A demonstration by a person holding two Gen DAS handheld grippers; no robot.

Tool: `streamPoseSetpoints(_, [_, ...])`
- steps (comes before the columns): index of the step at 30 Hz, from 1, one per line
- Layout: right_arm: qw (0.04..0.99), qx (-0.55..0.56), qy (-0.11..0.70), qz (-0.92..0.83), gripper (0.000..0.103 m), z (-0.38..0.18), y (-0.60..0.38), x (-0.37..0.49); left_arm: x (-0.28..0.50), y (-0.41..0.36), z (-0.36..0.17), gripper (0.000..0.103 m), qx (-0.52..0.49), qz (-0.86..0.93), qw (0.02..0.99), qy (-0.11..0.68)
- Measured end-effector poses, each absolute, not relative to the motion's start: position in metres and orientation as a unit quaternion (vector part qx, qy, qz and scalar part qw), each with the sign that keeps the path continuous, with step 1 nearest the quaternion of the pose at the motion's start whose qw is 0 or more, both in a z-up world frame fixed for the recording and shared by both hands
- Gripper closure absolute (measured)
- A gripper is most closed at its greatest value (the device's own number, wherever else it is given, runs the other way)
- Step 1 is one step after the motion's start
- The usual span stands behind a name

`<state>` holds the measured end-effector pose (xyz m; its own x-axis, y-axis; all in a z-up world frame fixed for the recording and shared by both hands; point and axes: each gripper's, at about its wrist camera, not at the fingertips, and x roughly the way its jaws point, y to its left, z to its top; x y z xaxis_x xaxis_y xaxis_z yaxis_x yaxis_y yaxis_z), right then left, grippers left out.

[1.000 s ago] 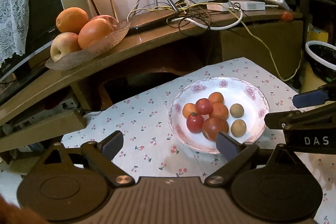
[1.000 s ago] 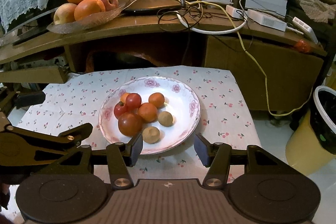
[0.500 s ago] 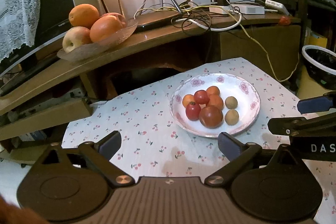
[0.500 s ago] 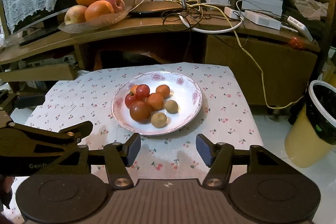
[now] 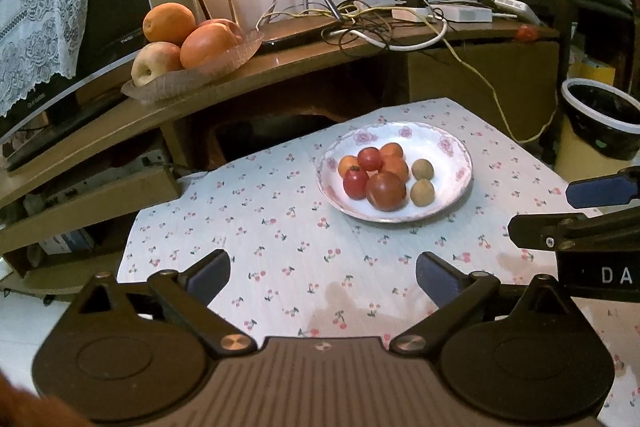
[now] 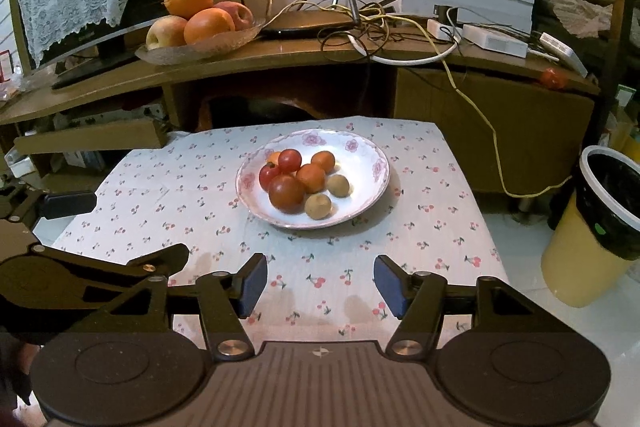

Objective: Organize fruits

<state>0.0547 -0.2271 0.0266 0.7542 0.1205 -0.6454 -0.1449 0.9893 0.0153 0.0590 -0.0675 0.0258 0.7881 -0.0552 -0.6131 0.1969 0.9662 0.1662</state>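
A white flowered plate (image 5: 452,157) (image 6: 368,155) sits on the cherry-print tablecloth (image 5: 288,227) (image 6: 192,195), holding several small fruits: red tomatoes (image 5: 386,191) (image 6: 286,193), orange ones (image 6: 311,177) and two brown round fruits (image 5: 423,192) (image 6: 318,205). My left gripper (image 5: 322,275) hovers open over the cloth, well short of the plate, empty. My right gripper (image 6: 320,281) is also open and empty, nearer the table's front edge. Each gripper shows at the side of the other's view.
A glass dish (image 5: 192,75) (image 6: 208,45) with oranges and apples rests on the wooden shelf behind the table. Tangled cables (image 6: 360,23), a router and power strips lie on the shelf. A yellow bin with a black liner (image 6: 600,223) stands at the right.
Both grippers have drawn back from the plate, which now looks smaller and farther away. Jaws stay open. The fruits have not moved.
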Motion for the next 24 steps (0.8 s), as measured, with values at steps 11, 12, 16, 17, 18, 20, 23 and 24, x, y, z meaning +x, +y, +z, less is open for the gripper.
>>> streamPoseSetpoints(11, [0.937, -0.013, 0.343, 0.069, 0.042, 0.027, -0.227, 0.042, 0.045, -0.065, 0.028, 0.000, 0.104, -0.069, 0.940, 0.317])
streamPoseSetpoints(12, [0.937, -0.013, 0.343, 0.069, 0.042, 0.027, -0.227, 0.040, 0.044, -0.065, 0.028, 0.000, 0.104, -0.069, 0.940, 0.318])
streamPoseSetpoints(16, [0.937, -0.013, 0.343, 0.070, 0.042, 0.027, -0.225, 0.035, 0.042, -0.063, 0.028, 0.000, 0.102, -0.070, 0.940, 0.319])
streamPoseSetpoints(17, [0.937, -0.012, 0.343, 0.070, 0.042, 0.027, -0.225, 0.035, 0.041, -0.063, 0.028, 0.000, 0.101, -0.070, 0.940, 0.319])
streamPoseSetpoints(18, [0.936, -0.012, 0.344, 0.070, 0.042, 0.027, -0.225, 0.034, 0.040, -0.062, 0.028, 0.000, 0.101, -0.070, 0.940, 0.319])
streamPoseSetpoints(20, [0.936, -0.010, 0.345, 0.071, 0.042, 0.027, -0.224, 0.032, 0.038, -0.062, 0.028, 0.000, 0.100, -0.071, 0.939, 0.320])
streamPoseSetpoints(23, [0.935, -0.009, 0.346, 0.072, 0.042, 0.027, -0.223, 0.027, 0.033, -0.060, 0.027, 0.000, 0.099, -0.072, 0.939, 0.322])
streamPoseSetpoints(24, [0.935, -0.009, 0.346, 0.073, 0.042, 0.027, -0.223, 0.026, 0.032, -0.060, 0.027, 0.000, 0.099, -0.072, 0.938, 0.323])
